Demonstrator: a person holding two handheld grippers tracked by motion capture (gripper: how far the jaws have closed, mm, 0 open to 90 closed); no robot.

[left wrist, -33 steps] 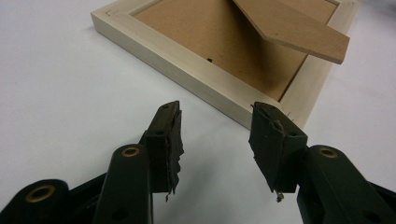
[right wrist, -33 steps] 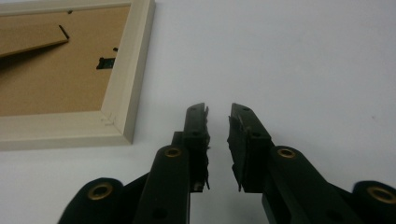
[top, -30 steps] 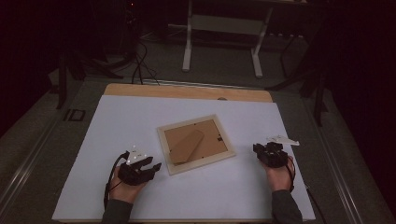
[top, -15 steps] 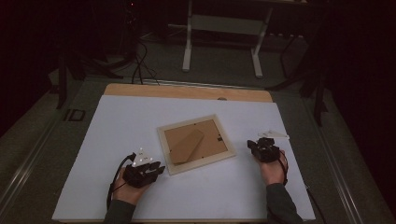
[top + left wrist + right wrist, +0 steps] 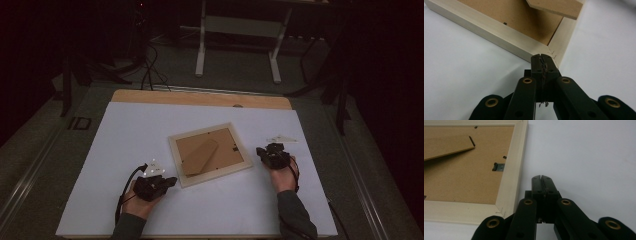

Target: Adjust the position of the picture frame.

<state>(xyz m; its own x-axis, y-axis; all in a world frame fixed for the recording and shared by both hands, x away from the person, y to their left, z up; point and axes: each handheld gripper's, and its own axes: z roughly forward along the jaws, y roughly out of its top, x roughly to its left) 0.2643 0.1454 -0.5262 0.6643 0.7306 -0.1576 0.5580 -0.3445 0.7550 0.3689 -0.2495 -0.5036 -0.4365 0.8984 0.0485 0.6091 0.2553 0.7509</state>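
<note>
Hands flank the picture frame (image 5: 210, 155) low on the table; both grippers' fingers clenched, empty.

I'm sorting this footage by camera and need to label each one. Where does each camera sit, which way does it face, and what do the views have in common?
High view: above the person's side, looking forward and down on the white table; both forearms enter from the bottom, left gripper and right gripper flanking the picture frame.
Left gripper view: rides the left gripper, jaws shut, facing a frame corner.
Right gripper view: rides the right gripper, jaws shut, beside the frame's edge.
Shared: all three show the frame lying back-up.
</note>
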